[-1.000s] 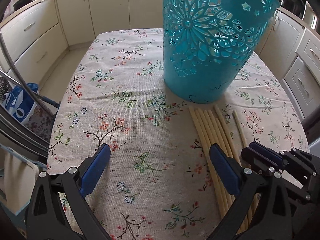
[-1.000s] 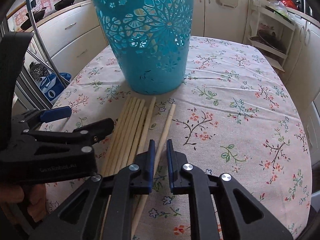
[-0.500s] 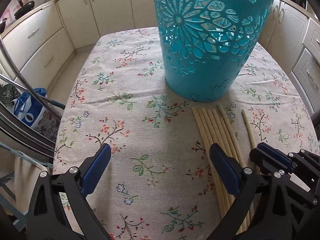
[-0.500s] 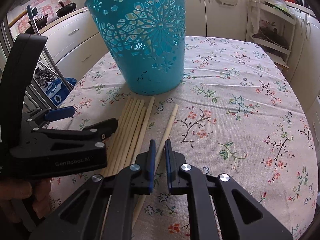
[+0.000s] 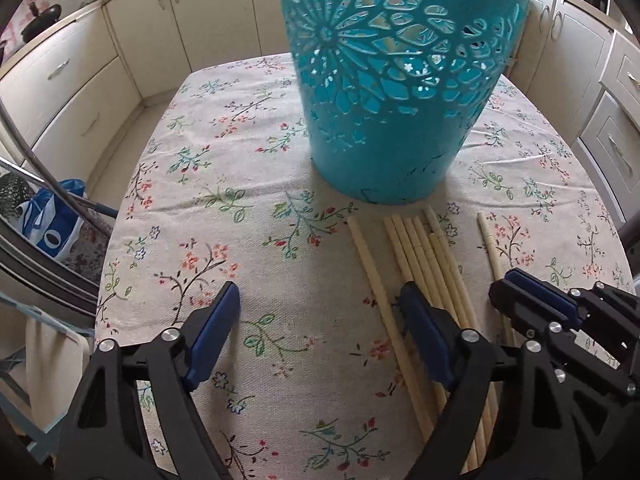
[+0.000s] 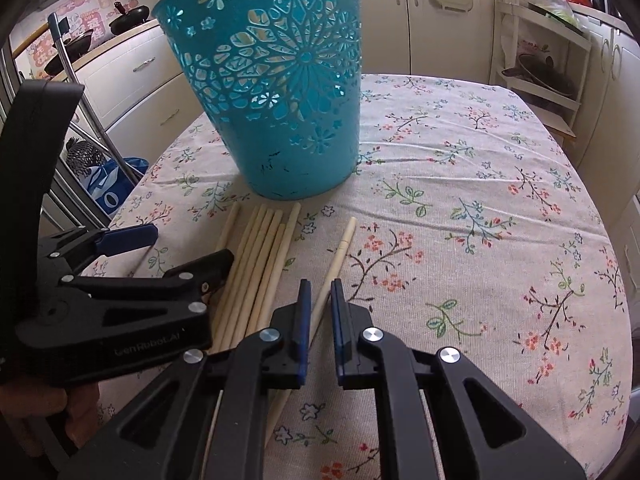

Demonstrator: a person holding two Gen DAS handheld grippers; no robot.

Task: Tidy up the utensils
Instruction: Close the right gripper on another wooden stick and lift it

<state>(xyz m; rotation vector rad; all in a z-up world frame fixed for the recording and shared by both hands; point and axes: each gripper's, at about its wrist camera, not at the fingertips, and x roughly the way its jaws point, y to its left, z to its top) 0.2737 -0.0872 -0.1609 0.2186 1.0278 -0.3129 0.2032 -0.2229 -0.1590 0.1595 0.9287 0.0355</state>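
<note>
Two tongs held low over chopsticks on a flowered tablecloth

The near ends of the chopsticks are hidden under the tongs. The left tongs are spread wide, their right finger set among the bundle. The right tongs are nearly pressed together around a single chopstick, apart to the right; actual contact cannot be made out. Just beyond the far tips a teal basket is seen on the tablecloth, its rim cut off. Cream cabinets are seen behind.
</note>
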